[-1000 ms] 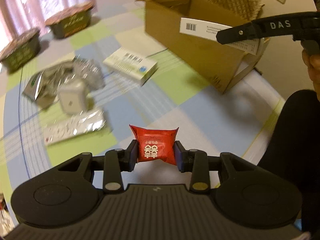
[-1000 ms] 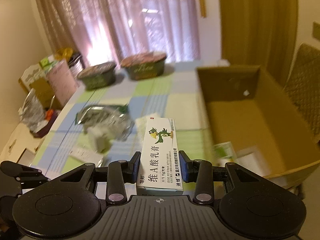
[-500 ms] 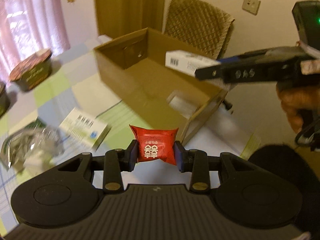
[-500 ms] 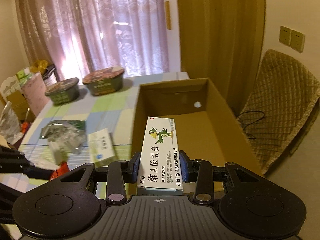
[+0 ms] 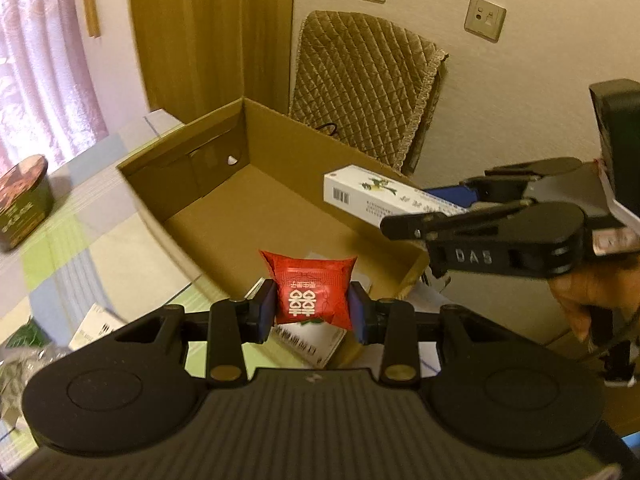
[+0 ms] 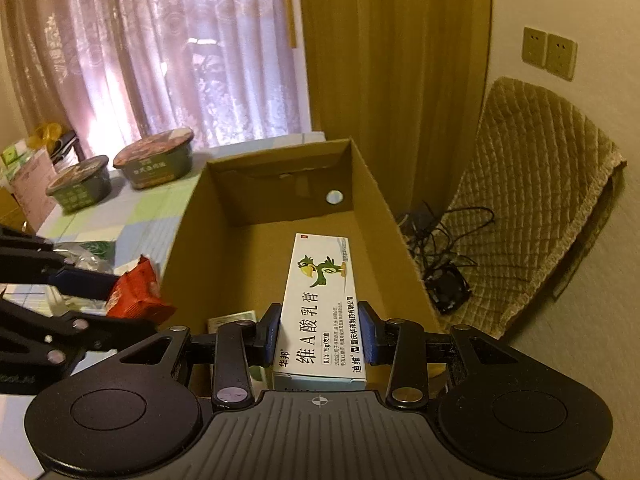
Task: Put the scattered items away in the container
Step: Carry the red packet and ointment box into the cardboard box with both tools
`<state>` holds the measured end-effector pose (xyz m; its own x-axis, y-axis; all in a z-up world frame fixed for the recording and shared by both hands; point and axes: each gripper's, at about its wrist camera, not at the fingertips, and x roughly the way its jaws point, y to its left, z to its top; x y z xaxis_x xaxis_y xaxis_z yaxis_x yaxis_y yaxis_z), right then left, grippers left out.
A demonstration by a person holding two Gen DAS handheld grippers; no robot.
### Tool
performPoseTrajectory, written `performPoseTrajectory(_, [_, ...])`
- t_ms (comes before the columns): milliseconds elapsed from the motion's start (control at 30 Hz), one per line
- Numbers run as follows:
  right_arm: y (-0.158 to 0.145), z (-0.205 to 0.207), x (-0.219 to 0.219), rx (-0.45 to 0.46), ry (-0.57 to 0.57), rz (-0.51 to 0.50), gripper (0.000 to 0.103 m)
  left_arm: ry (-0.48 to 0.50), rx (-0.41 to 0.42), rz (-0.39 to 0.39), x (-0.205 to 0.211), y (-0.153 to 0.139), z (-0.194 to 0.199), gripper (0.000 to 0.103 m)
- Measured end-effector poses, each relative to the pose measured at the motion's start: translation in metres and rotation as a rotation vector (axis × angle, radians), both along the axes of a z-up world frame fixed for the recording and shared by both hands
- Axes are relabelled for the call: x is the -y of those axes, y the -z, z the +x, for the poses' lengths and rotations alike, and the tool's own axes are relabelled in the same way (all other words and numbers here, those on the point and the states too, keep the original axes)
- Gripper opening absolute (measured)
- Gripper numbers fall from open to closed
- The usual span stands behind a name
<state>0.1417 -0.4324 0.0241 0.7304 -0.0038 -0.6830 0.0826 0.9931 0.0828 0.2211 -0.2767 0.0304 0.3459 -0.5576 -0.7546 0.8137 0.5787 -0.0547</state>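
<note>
We're at the drop — right gripper (image 6: pixel 319 334) clamps the ointment box (image 6: pixel 321 304), left gripper (image 5: pixel 312 312) the red packet (image 5: pixel 312 294); cardboard box (image 6: pixel 384 216) at twelve o'clock — release next.

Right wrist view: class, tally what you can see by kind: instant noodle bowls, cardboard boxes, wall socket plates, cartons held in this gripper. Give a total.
Instant noodle bowls: 2
Cardboard box: 1
Wall socket plates: 2
Ointment carton held in the right gripper: 1
Total: 6

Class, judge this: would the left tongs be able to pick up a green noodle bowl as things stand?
Probably not: the left tongs are shut on a red packet, and the noodle bowl sits well off to the side.
</note>
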Motion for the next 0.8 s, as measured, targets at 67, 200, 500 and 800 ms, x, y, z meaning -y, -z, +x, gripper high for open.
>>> performPoseTrajectory(67, [0.003, 0.000, 0.005, -0.005, 0.004, 0.003, 0.042, 0.002, 0.011, 0.005, 0.007, 0.005, 0.002, 0.035])
performPoseTrajectory(200, [0.006, 0.003, 0.010, -0.011, 0.010, 0.009, 0.042, -0.005, 0.029, 0.033, 0.014, 0.015, 0.005, 0.051])
performPoseTrajectory(500, [0.010, 0.007, 0.007, -0.014, 0.006, 0.015, 0.042, -0.096, 0.034, 0.023, -0.024, 0.012, -0.003, 0.051])
performPoseTrajectory(800, [0.005, 0.019, 0.001, 0.030, -0.012, -0.002, 0.042, -0.164, -0.004, -0.005, -0.060, 0.011, -0.014, 0.052])
